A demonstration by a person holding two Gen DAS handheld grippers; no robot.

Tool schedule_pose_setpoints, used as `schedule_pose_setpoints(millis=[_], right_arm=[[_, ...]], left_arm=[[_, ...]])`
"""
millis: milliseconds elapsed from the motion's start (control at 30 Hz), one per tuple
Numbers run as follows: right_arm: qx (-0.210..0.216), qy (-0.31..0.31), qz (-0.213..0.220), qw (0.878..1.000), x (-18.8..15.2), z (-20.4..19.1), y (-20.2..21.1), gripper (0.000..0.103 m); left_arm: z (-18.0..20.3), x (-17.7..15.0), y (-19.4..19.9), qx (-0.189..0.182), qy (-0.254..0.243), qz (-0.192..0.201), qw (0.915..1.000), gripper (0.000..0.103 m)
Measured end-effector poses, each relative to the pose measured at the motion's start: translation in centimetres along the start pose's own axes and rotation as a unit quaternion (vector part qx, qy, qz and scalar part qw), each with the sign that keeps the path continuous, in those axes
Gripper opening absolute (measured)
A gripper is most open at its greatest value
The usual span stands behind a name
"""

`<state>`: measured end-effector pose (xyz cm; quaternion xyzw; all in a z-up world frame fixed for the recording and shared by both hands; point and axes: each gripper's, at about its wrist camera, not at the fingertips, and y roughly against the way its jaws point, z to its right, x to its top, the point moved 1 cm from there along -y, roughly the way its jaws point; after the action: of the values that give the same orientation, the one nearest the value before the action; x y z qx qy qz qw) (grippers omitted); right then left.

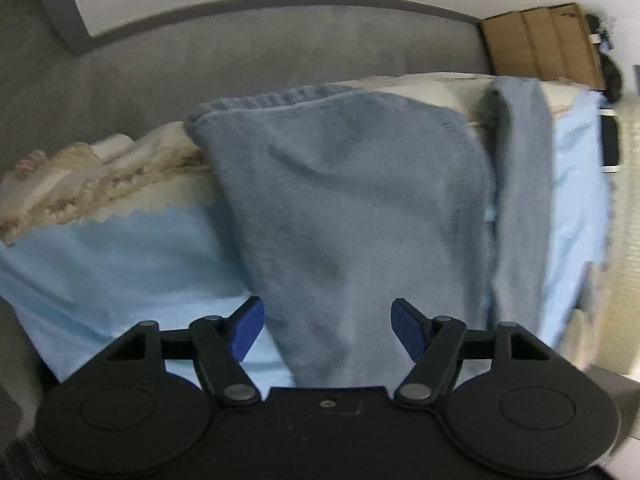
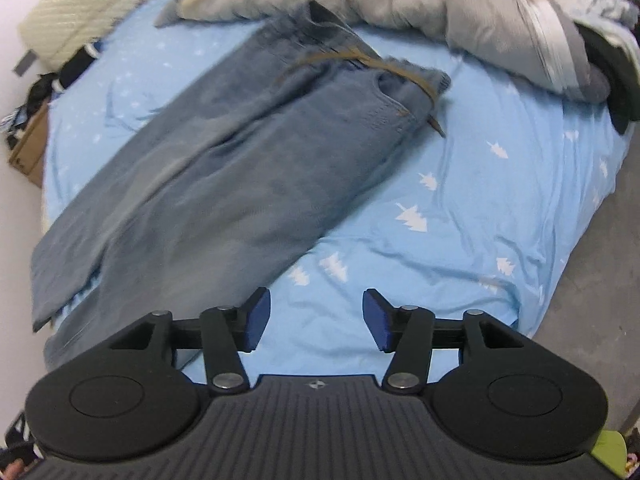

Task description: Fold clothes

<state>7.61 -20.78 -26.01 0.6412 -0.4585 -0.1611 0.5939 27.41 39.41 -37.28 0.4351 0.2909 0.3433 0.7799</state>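
Note:
A pair of blue jeans [image 2: 224, 168] lies flat across the light blue bed sheet [image 2: 460, 200], waistband with a brown belt [image 2: 360, 64] at the far end, legs running toward the near left. In the left wrist view the leg ends [image 1: 340, 208] hang over the bed's edge. My left gripper [image 1: 327, 326] is open, its fingers either side of one hanging leg, not closed on it. My right gripper [image 2: 316, 320] is open and empty above the sheet, just right of the jeans' legs.
A crumpled grey blanket and other clothes [image 2: 460, 4] are piled at the bed's far end. A cardboard box [image 1: 544, 44] stands beside the bed by the wall. Grey floor [image 1: 200, 52] lies beyond. A pale knitted cushion [image 2: 88, 4] sits at the far left.

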Motion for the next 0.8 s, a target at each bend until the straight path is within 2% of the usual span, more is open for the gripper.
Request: schedule_pose_setpoints(millis=[167,233,300,400,467,533,600,633,700,733,767,800], right_arm=[[0.011,-0.061,-0.001,0.998,5.5,3.1,-3.3,0.073],[0.020,-0.087,0.001,0.996,7.8,4.3,-4.6,0.077],[0.026,-0.105,-0.011,0.994,9.5,5.2,-6.8,0.077],[0.025,-0.122,-0.029,0.992,11.6,6.1,-10.1,0.078],[0.022,-0.127,-0.030,0.991,12.9,6.6,-11.9,0.078],[0.026,-0.147,-0.023,0.988,13.8,7.3,-13.1,0.077],[0.044,-0.193,-0.011,0.980,14.4,8.1,-13.7,0.077],[0.049,-0.213,-0.006,0.976,14.6,8.4,-13.8,0.077],[0.043,-0.237,-0.001,0.970,15.1,8.7,-14.2,0.073],[0.036,-0.241,-0.004,0.970,15.3,8.7,-14.6,0.064],[0.028,-0.241,-0.006,0.970,15.6,8.4,-14.4,0.047],[0.021,-0.241,-0.007,0.970,15.9,8.1,-14.1,0.040]], left_arm=[[-0.9,-0.5,-0.9,0.026,0.035,0.028,0.9986,0.068],[-1.0,-0.6,-1.2,0.028,0.040,0.042,0.9979,0.068],[-0.7,-0.7,-1.5,0.032,0.041,0.059,0.9969,0.067],[-0.2,-0.7,-1.5,0.013,0.057,0.093,0.9939,0.067],[0.3,-0.7,-1.9,0.014,0.060,0.107,0.9924,0.067],[0.7,-0.5,-2.6,0.030,0.050,0.108,0.9924,0.062],[1.0,-0.5,-2.8,0.040,0.041,0.116,0.9916,0.052],[1.2,-0.6,-3.0,0.040,0.041,0.119,0.9913,0.047],[1.6,-0.8,-3.0,0.035,0.041,0.120,0.9914,0.023],[2.0,-1.1,-2.7,0.035,0.039,0.119,0.9914,0.018],[2.5,-1.3,-2.3,0.039,0.034,0.120,0.9915,0.013],[3.0,-1.3,-2.0,0.043,0.028,0.120,0.9915,0.010]])
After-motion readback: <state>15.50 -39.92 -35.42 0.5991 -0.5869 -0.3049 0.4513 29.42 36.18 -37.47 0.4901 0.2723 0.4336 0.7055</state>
